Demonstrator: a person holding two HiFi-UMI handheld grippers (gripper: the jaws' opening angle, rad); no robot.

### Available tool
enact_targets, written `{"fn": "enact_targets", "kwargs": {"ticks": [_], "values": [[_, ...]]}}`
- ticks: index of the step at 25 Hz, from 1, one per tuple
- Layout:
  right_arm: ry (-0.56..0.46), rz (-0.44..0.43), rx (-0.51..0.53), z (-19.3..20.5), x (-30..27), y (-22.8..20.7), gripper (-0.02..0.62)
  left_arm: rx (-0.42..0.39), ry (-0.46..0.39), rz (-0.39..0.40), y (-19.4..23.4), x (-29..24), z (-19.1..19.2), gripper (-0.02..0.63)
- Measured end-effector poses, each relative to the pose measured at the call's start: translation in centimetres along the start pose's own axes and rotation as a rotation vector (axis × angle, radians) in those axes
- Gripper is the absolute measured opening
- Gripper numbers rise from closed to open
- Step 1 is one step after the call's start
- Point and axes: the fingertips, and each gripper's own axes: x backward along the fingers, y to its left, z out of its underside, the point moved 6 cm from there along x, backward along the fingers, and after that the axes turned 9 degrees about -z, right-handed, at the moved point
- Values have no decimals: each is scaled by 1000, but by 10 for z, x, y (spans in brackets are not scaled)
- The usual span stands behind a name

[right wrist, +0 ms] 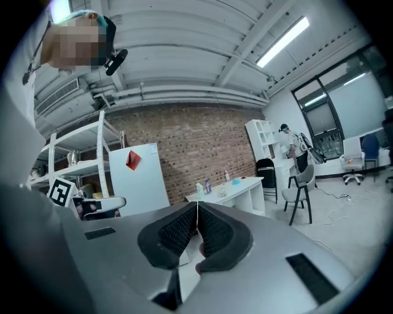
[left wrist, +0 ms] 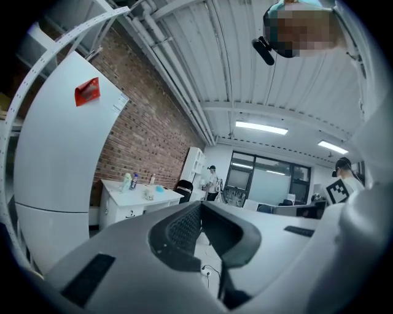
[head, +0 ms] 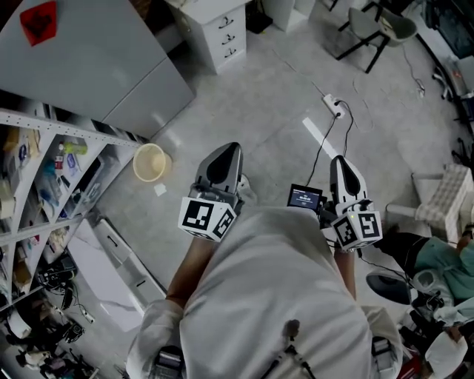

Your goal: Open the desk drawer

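Nearest to me, below the head camera, is the person's white top [head: 274,296], with both grippers reaching out level from it. The left gripper [head: 224,157] has its jaws pressed together with nothing in them. The right gripper [head: 342,172] is the same, pads meeting at the tips and holding nothing. A small lit screen [head: 304,196] sits between them, just beside the right one.

Ahead lies grey floor [head: 259,104]. Just left of the left gripper I see a cream bucket [head: 150,163] standing by the end of a cluttered shelf rack [head: 44,170]. To the right, a white strip [head: 318,137] lies flat on the floor. Past it is a power strip [head: 333,105] with a black cable [head: 319,157] trailing back toward the right gripper. A big white panel [head: 96,66] with a red tag [head: 38,21] stands beyond the rack.

The desk [head: 211,13] is at the far edge of the head view, well apart from both grippers. Its drawers [head: 228,35] form a white stack of three fronts with dark handles. They look flush and shut, as far as I can tell. Bottles [left wrist: 130,181] stand on its tabletop. A dark chair [head: 369,29] stands off to its right, and a brick wall [left wrist: 147,122] rises behind.
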Motion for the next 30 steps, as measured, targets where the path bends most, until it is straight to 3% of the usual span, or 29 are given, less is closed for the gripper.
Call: {"fn": "enact_targets", "kwargs": {"ticks": [5,16,23,30], "values": [[1,4,-17,-1,-55,2,26,-48,59,56,37,-38,-5,8],[12,-5,-11,-15,-125,-31,26,-7,104,25,71,-92,-4,8],[36,-46,-15,-30,-178,-82,26,-7,79,-46,84,-152,-16,8],[68,-124,2,-59,-232,-151,26,12,50,-119,70,-227,-24,8]]}}
